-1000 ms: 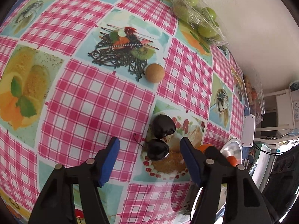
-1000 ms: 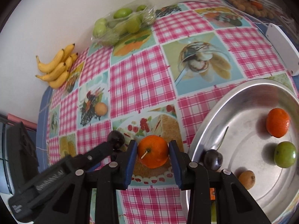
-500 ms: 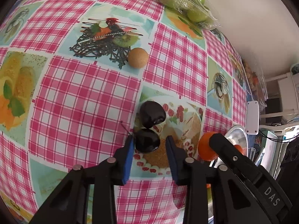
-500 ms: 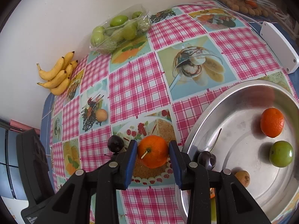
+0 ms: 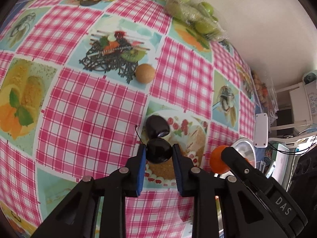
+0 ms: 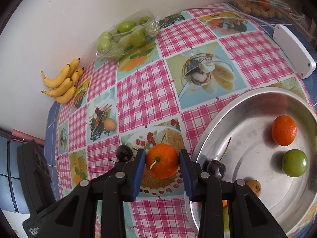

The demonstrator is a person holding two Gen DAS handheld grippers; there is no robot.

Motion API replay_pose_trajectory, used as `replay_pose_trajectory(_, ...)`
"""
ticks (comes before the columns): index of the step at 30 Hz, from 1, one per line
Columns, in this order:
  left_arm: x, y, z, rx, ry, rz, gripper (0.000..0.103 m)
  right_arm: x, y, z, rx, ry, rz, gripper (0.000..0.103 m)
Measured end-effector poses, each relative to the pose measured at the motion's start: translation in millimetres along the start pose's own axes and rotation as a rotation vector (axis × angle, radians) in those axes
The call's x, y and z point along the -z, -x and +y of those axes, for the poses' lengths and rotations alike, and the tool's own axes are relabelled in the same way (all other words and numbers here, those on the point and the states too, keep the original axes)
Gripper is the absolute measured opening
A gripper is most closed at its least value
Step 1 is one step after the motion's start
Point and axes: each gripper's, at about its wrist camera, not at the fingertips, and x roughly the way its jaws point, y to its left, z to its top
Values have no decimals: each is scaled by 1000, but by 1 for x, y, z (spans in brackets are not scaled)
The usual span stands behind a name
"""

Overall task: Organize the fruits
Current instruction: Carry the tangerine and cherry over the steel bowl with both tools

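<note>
cherry: My left claw (image 5: 158, 155) has a dark cherry (image 5: 158, 153) pinched between its blue pads. The jaws have just been closing on it, and now both pads touch its sides.

second cherry: Another dark cherry (image 5: 157, 126) sits right behind the first one, touching it or almost. I can't tell if their stems are joined.

orange: My right claw (image 6: 162, 163) is shut on an orange (image 6: 162, 160), with a pad pressed on each side. Its little stem points up at me.

tray: The silver tray (image 6: 200, 148) is just to the right of the orange. It already has an orange, a green fruit, a cherry and a small brown fruit in it.

which way to go: I think both fruits go right, into the tray. The right claw is nearer, almost at the tray's rim. The left claw is farther, on the other side of the right one.

watch out: I think the orange should go first, so my claws don't bump.

brown ball: A small brown fruit (image 5: 145, 73) waits farther back, toward the wall edge of the tabletop.
</note>
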Motion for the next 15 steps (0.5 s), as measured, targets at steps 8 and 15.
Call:
replay_pose_trajectory(8,12,17,-32,22,-95,-28,27,-2,24,-13,61,-9,-59,38)
replay_pose_trajectory(15,31,17,-66,48,-180,-16,27,-1,38,-51,151,-62,-84,38)
